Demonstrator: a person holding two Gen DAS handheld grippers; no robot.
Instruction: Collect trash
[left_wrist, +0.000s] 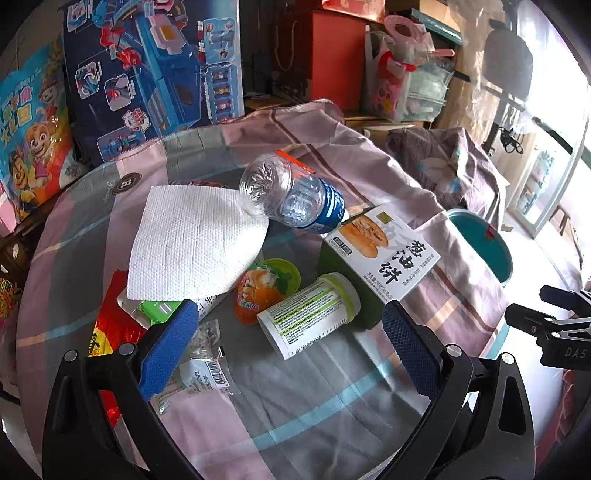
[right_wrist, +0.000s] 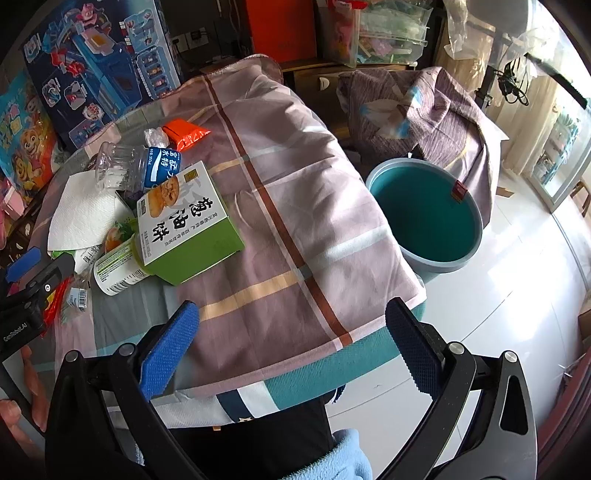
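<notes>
Both tongs wide open w/ nothing in them, and the left gripper (left_wrist: 291, 328) hangs right over the trash pile, white pill bottle (left_wrist: 308, 317) lying between its pads, long axis slanting across, while the right gripper (right_wrist: 291, 328) sits well off toward the teal bin (right_wrist: 424, 218).

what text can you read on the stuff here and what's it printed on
"葱油饼": large black characters on the green and white food box.
"350ml": blue label of the clear plastic bottle; its white characters are not surely readable.
"DAS": black body of the right gripper.
"GenRobot.AI": black body of the left gripper.
White pill bottle: label print too small.
Barcode sticker on the clear wrapper: digits too blurred.
</notes>
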